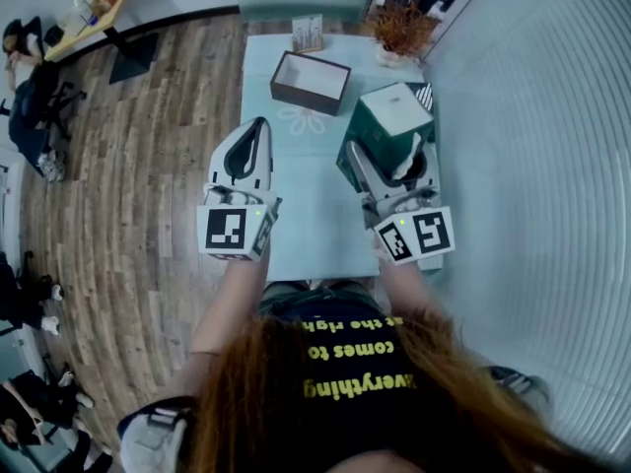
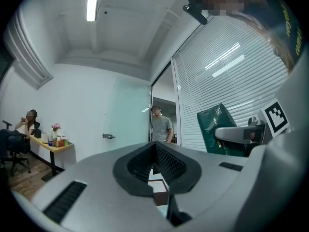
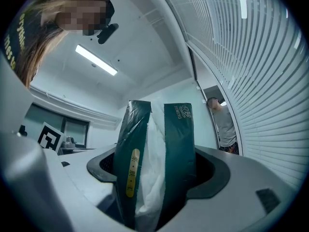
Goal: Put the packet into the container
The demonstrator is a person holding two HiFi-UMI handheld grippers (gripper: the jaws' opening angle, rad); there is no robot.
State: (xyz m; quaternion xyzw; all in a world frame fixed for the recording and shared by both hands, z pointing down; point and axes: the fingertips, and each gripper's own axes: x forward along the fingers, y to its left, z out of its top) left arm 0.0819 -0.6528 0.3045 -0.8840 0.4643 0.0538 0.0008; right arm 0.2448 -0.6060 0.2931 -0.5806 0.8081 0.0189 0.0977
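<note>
A dark green tissue packet (image 1: 392,118) with white tissue showing at its top is held above the right side of the pale table (image 1: 296,220). My right gripper (image 1: 391,164) is shut on it; in the right gripper view the packet (image 3: 179,144) stands upright between the jaws of that gripper (image 3: 154,166). The container, an open dark brown box (image 1: 287,79) with a white inside, sits farther back on the table, apart from the packet. My left gripper (image 1: 257,128) hovers over the table's left part, shut and holding nothing (image 2: 155,151).
A dried orange plant (image 1: 399,24) in a white pot and a small card stand (image 1: 308,33) are at the table's far end. White blinds (image 1: 532,146) run along the right. Wooden floor (image 1: 148,166) lies left. A person (image 2: 161,125) stands in a doorway.
</note>
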